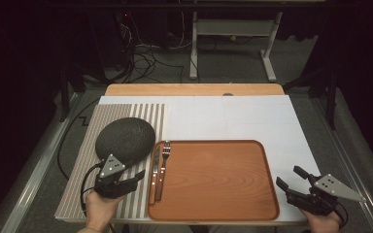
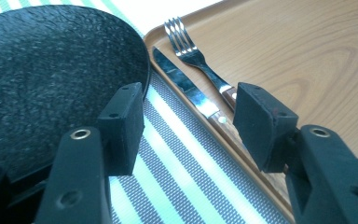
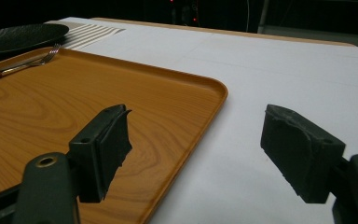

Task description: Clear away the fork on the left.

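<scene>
Presently both hand-held grippers, left (image 1: pixel 132 178) and right (image 1: pixel 291 178), are spread; a careless left sweep could knock the knife (image 1: pixel 154 171) off the tray (image 1: pixel 213 213).

Dim room: grey floor (image 1: pixel 233 63), tangled cables (image 1: pixel 141 58), white desk frame (image 1: pixel 233 29) beyond the wooden bench (image 1: pixel 194 90).

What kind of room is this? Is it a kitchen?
Probably not a kitchen; more likely a lab or workshop with a pretend meal setup. A tray, fork and dark plate sit on the table, but cables tangle on the floor behind.
</scene>
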